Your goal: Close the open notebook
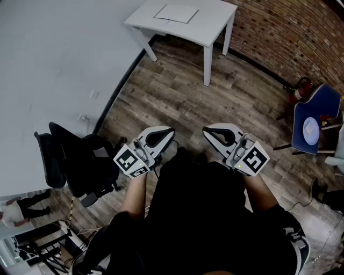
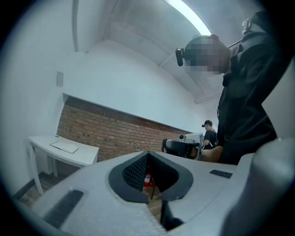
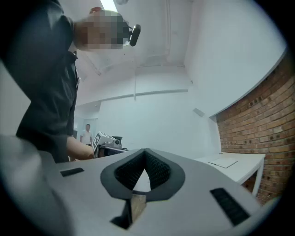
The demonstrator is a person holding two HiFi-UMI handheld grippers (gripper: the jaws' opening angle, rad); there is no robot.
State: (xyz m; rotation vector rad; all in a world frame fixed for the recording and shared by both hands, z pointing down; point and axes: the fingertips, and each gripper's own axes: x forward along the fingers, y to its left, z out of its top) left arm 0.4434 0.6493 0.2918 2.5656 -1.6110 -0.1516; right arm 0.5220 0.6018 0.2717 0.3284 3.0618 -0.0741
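The person is standing on the wood-plank floor (image 1: 177, 96) and holding both grippers level in front of the body, well apart from the white table (image 1: 214, 26) that is standing ahead beside the brick wall (image 1: 290, 32). The notebook (image 1: 176, 13) is lying flat and open on that table, around the middle of the top and clear of its edges, with nothing else showing on the table. The left gripper (image 1: 161, 134) is pointing forward with its jaws pressed together at the tips and nothing between them; its own view is showing the dark pads meeting, with the notebook (image 2: 64, 146) far off at the left. The right gripper (image 1: 217, 133) is sitting just beside it at the same height, its jaws likewise together and empty, and its own view is catching the notebook (image 3: 223, 162) on the table at the right. A black office chair (image 1: 75, 161) is standing at the person's left by the white wall, and a blue chair (image 1: 314, 121) is standing at the right near a red fire extinguisher (image 1: 301, 90).
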